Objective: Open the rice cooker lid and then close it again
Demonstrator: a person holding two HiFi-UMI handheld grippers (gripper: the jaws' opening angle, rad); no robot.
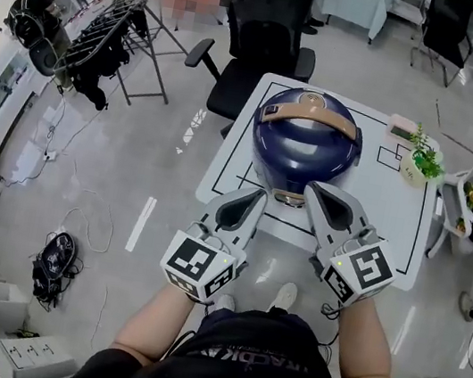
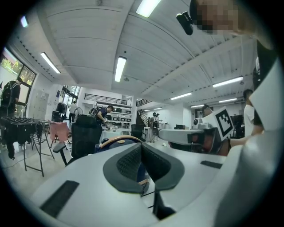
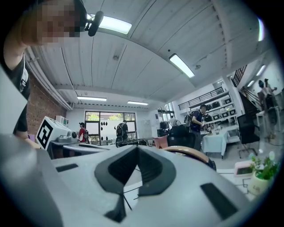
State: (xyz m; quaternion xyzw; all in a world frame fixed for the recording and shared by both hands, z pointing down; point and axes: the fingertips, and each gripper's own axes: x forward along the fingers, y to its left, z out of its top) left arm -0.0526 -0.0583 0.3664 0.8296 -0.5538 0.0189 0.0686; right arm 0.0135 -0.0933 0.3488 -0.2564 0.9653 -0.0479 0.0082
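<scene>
Right now the blue rice cooker [image 1: 306,142] sits in the middle of the white table [image 1: 394,222], its lid [image 1: 311,126] closed. The left gripper [image 1: 259,195] has its 2 jaws pressed together on nothing. The right gripper [image 1: 313,189] is likewise clenched and empty, its tip just beside the cooker's front

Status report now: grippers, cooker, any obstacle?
Left gripper shut, empty. Right gripper shut, empty. Cooker closed, both grippers near its front. Nothing in the way.
</scene>
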